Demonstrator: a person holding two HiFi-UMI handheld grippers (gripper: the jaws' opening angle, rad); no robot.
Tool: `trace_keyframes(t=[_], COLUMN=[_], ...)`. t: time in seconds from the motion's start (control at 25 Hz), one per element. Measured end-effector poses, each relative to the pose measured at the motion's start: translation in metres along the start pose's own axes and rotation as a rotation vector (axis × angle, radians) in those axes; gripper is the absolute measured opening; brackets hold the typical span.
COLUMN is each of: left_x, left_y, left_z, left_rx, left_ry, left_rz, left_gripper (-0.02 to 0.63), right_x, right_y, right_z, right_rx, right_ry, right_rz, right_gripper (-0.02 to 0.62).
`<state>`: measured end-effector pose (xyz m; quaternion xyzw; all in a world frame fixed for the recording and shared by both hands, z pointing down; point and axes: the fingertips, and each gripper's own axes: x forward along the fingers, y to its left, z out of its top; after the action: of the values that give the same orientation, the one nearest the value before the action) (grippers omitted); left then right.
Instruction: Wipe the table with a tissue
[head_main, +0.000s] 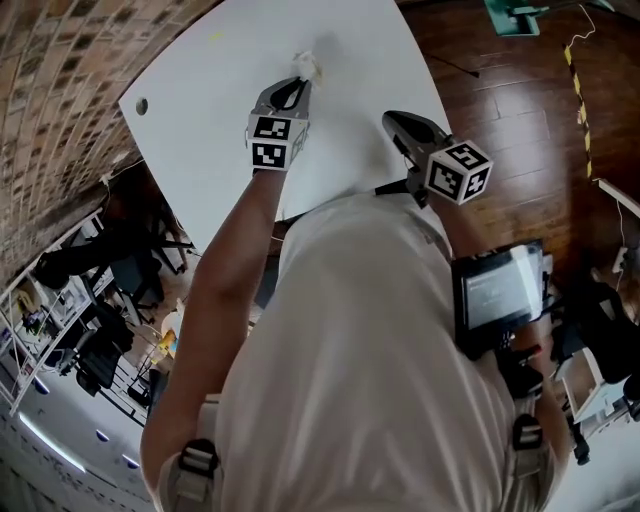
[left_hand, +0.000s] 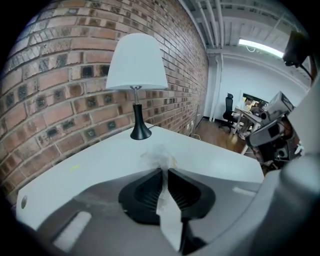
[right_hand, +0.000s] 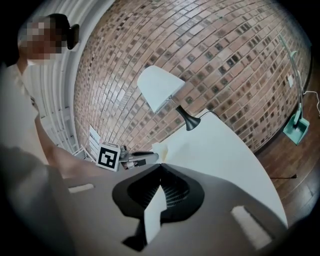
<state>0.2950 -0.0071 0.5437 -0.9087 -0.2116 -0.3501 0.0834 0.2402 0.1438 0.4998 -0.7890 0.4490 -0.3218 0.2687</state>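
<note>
Counter (head_main: 200, 90): white and bare, with a wide stretch open toward 9 o'clock of the wad. Small round hole (head_main: 141, 105) near the 9 o'clock edge, best skirted so the paper does not snag.
Lamp (left_hand: 137, 75): at 11 o'clock of the wad in the left gripper view, well apart from it. Strokes should stop short of its black base.
Left gripper (head_main: 300, 84): fingers clamped on the tissue and pitched down toward the surface. Worth using that slant with light pressure, so paper rather than plastic meets the counter.
Tissue (head_main: 306, 66): crumpled wad bulging out at 12 o'clock of the left fingertips, toward the far part of the counter. On the surface or just above it; contact not certain from these views. Overlapping passes advised, slow enough not to tear the wad or drag it free.
Right gripper (head_main: 395, 120): fingers together with nothing between them, at 3 o'clock of the left gripper by the counter's near edge. Best parked clear of the wiping path.
</note>
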Motion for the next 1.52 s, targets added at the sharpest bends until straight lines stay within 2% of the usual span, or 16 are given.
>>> trace_keyframes(t=[0.44,0.64,0.84,0.92,1.08,1.2,1.36,1.52], left_x=[0.035,0.053,0.063,0.067,0.069,0.071,0.073,0.065], left_y=[0.039,0.033,-0.001,-0.013,-0.019,-0.034,-0.076,-0.09], left_z=[-0.001,0.002,0.01,0.008,0.0,0.002,-0.001,-0.008], left_rx=[-0.042,0.026,0.168,0.183,0.188,0.24,0.323,0.343], left_ry=[0.059,0.099,0.12,0.14,0.169,0.175,0.201,0.214], left_rz=[0.002,-0.045,-0.161,-0.195,-0.207,-0.256,-0.35,-0.375], left_gripper=[0.043,0.043,0.043,0.043,0.041,0.041,0.04,0.04], right_x=[0.001,-0.002,-0.001,-0.001,-0.004,-0.01,-0.009,-0.006], right_y=[-0.003,-0.003,-0.002,-0.002,-0.003,-0.007,-0.006,-0.004], right_z=[0.007,0.007,0.006,0.006,0.008,0.008,0.008,0.01], right_rx=[-0.011,-0.018,-0.017,-0.011,-0.01,-0.011,-0.011,-0.015], right_ry=[-0.022,-0.027,-0.023,-0.025,-0.03,-0.027,-0.024,-0.023], right_rz=[-0.02,-0.028,-0.033,-0.037,-0.04,-0.042,-0.038,-0.032], right_gripper=[0.008,0.008,0.008,0.008,0.008,0.008,0.008,0.008])
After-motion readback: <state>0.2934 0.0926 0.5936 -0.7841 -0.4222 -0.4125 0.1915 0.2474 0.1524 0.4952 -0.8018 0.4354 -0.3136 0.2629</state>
